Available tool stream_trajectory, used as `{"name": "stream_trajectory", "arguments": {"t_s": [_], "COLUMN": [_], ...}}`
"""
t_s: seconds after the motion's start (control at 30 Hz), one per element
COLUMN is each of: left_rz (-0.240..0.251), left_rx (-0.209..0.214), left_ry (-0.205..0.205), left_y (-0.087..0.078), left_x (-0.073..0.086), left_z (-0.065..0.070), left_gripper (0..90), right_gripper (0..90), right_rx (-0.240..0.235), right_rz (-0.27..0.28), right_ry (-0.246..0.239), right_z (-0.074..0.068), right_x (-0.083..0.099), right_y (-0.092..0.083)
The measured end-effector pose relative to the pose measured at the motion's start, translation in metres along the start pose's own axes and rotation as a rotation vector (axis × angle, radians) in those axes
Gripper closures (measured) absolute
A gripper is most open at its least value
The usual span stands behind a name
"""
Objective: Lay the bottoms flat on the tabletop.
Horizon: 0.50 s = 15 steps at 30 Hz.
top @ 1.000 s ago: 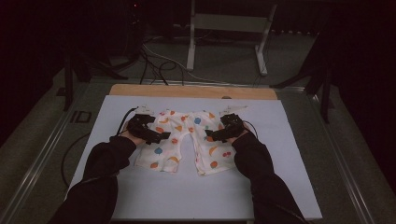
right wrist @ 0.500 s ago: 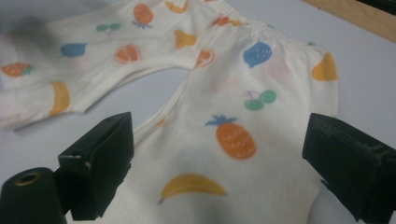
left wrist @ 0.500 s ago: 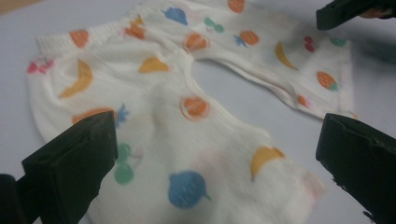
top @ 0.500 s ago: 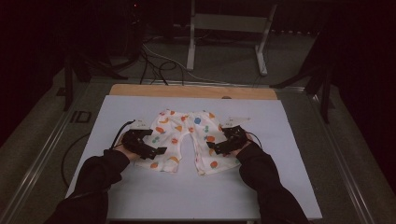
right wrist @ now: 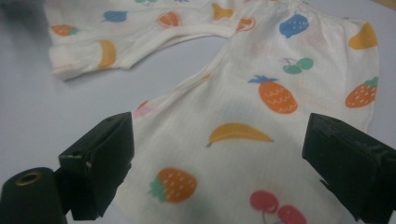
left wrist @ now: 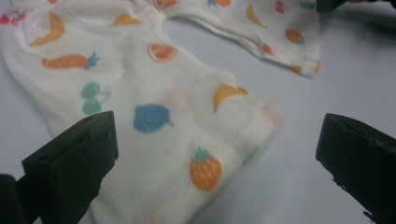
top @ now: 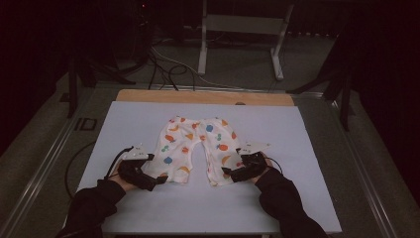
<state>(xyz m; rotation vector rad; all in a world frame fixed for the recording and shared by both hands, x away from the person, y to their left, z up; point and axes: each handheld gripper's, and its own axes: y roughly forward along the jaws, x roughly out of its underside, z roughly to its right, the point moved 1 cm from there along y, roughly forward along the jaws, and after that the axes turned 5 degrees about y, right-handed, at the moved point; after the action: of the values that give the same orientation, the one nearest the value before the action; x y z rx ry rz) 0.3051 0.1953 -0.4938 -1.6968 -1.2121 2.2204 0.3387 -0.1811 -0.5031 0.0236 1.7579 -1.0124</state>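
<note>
Small cream cotton baby trousers printed with coloured fruit (top: pixel 195 148) lie flat at the centre of the pale white table sheet (top: pixel 317 163), the left gripper (top: pixel 159 179) at seven o'clock and the right gripper (top: pixel 225 173) at five o'clock, both wide apart over the leg cuffs.

The left gripper (left wrist: pixel 219 154) has its two black fingers (left wrist: pixel 74 163) spread wide apart, one at eight o'clock, the other at four. Between them lies one leg of the cream fruit-print trousers (left wrist: pixel 177 116), flat on the pale bench (left wrist: pixel 327 88), its hem toward four o'clock. The other leg stretches off toward one o'clock.
</note>
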Motion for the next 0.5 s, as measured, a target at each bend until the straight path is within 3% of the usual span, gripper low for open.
{"name": "stream_trajectory", "arguments": {"t_s": [0.2,0.37,0.4,0.5], "left_rz": [-0.001,-0.003,-0.002,-0.018], "left_rx": [-0.004,-0.015,-0.017,-0.019], "left_ry": [-0.002,-0.003,-0.008,-0.008], "left_y": [-0.011,-0.02,-0.021,-0.025], "left_x": [0.015,0.027,0.029,0.035], "left_z": [0.012,0.015,0.015,0.017], "left_gripper": [0.3,0.3,0.3,0.3], "right_gripper": [9.4,9.4,9.4,9.4], "right_rx": [0.008,0.008,0.023,0.035], "right_rz": [0.012,0.011,0.009,0.007], "right_ry": [-0.018,-0.011,-0.03,-0.029], "right_z": [-0.004,-0.01,-0.013,-0.015], "right_x": [0.009,0.019,0.024,0.03], "right_y": [-0.015,-0.025,-0.03,-0.038]}}
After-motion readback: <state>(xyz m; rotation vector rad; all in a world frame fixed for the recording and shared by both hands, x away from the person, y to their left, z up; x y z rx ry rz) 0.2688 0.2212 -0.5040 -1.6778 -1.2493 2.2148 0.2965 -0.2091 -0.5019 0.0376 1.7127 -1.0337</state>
